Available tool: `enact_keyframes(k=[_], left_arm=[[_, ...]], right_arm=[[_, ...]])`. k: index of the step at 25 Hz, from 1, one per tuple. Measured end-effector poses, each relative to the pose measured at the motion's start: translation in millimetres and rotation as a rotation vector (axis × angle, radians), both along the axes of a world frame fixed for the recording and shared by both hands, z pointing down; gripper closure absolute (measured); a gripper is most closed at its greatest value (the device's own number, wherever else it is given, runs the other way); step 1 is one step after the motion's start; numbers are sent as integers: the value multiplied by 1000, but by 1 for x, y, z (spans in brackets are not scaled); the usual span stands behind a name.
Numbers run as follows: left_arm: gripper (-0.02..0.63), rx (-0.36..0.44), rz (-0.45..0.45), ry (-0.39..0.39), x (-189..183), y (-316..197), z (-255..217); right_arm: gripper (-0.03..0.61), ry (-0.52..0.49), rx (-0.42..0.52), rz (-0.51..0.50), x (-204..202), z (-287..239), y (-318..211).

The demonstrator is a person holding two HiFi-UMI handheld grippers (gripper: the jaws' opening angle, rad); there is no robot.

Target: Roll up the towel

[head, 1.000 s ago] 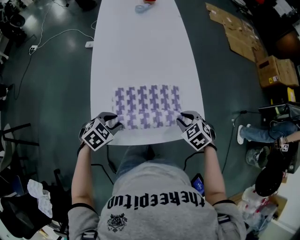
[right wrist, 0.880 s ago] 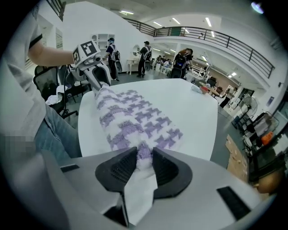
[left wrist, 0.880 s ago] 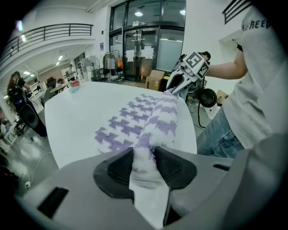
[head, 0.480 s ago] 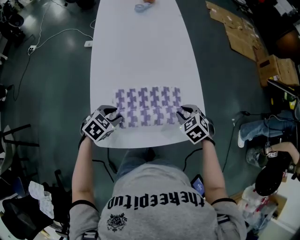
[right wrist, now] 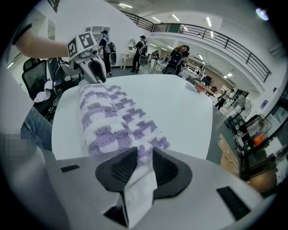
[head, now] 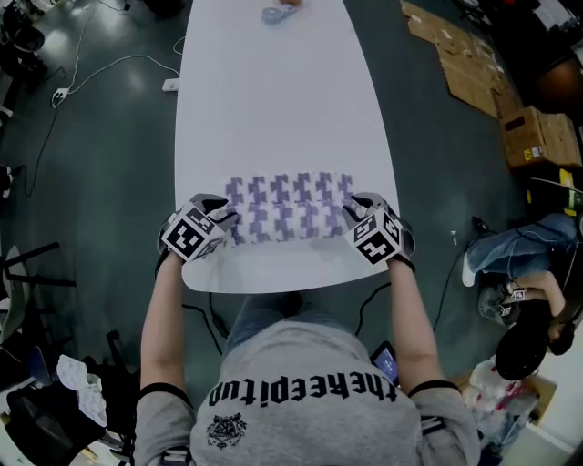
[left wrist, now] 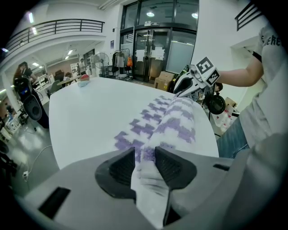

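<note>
A white towel with purple houndstooth marks (head: 288, 209) lies across the near part of the white table (head: 273, 100), its near edge turned over into a thick fold. My left gripper (head: 221, 219) is shut on the towel's left end (left wrist: 146, 157), with cloth pinched between its pads. My right gripper (head: 355, 209) is shut on the towel's right end (right wrist: 141, 155) in the same way. In the left gripper view the rolled fold (left wrist: 180, 119) runs away toward the right gripper (left wrist: 191, 83). From the right gripper view the fold (right wrist: 101, 117) runs to the left gripper (right wrist: 92, 65).
A small blue and red thing (head: 278, 13) sits at the table's far end. The table's near edge (head: 282, 284) lies just behind my hands. Cardboard boxes (head: 537, 136) and cables (head: 109, 68) lie on the floor. A person (head: 524, 282) sits at the right.
Both grippers have moved away from the table's near edge, toward the far end, carrying the towel's near edge over itself. The flat part of the towel now looks shorter.
</note>
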State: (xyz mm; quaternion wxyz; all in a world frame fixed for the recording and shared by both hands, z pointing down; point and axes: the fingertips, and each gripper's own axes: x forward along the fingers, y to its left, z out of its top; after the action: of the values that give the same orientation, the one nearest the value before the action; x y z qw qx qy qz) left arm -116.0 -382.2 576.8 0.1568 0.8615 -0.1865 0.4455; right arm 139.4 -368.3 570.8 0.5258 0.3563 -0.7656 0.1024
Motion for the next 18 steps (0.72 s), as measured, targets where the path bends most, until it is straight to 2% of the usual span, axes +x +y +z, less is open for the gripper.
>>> enact_keyframes(k=[4,7,10,13,16,18], left_arm=[[480,2,-16,5,0,-10,2],[480,35,0,10,1,-8,-6],[479,96,10,28,0,-6,-20],[479,190,3,51,-5,-6,-40],[477,281,30,66,-6,6,-60],[464,306,86,45,-3,25,-62]], right_arm=[[471,12,1,-4,0,2,-11],[471,8,19,-2,0,-3,-12],[471,-18,65,14,2,-17,-11],[471,-43,114,1,4,-36,-6],[471,-73,123,-62,-1,-52,14],[468,-75,115,-121,-7,-55,33]])
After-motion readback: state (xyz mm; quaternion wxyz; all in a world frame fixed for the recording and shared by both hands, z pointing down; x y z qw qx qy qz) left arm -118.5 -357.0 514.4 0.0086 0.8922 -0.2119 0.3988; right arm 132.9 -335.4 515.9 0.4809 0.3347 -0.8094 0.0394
